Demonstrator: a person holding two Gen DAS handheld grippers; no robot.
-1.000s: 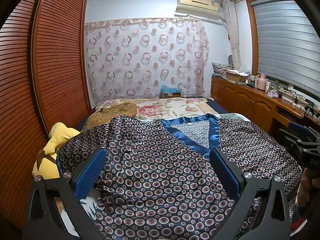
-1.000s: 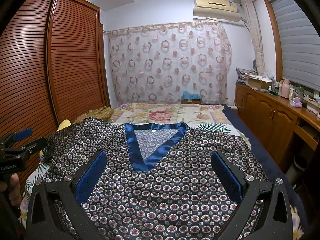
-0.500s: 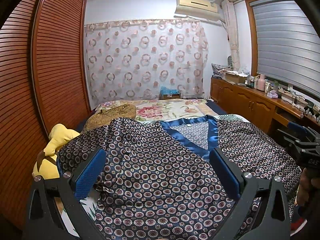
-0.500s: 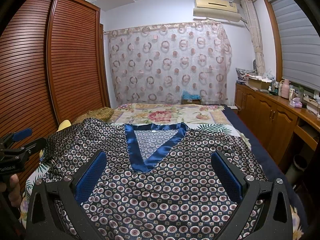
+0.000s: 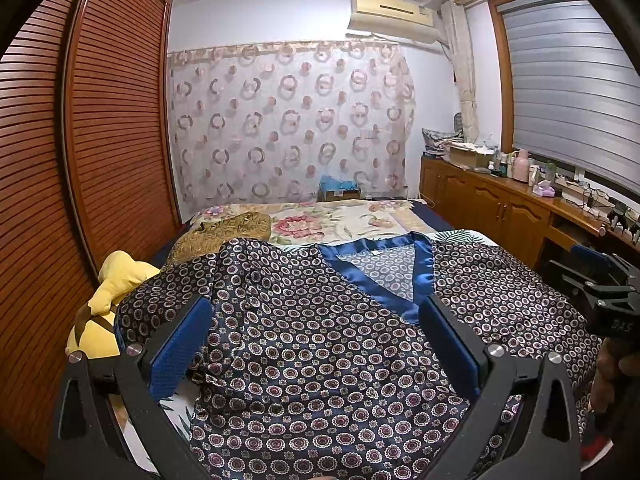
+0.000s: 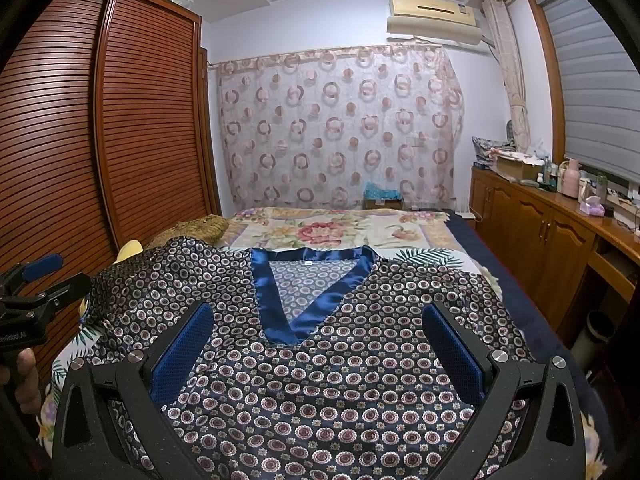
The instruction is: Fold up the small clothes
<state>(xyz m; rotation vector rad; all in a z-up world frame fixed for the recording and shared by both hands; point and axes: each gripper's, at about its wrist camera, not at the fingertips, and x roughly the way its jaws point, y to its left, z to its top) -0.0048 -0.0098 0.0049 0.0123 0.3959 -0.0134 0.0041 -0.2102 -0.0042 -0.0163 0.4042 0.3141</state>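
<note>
A dark navy satin top (image 5: 320, 356) with a ring pattern and a blue V-neck collar (image 5: 420, 276) lies spread face up on the bed; it also shows in the right wrist view (image 6: 340, 380). My left gripper (image 5: 316, 340) is open and empty, held above the top's left half. My right gripper (image 6: 320, 344) is open and empty above the middle of the top, below the collar (image 6: 312, 320). The left sleeve (image 6: 160, 276) lies rumpled at the bed's left side. Each gripper shows at the edge of the other's view.
The bed has a floral sheet (image 6: 340, 232). A yellow plush toy (image 5: 116, 284) and a brown patterned cloth (image 5: 224, 232) lie at the bed's left. A slatted wooden wardrobe (image 6: 120, 140) stands left, a wooden cabinet (image 6: 540, 240) with clutter right.
</note>
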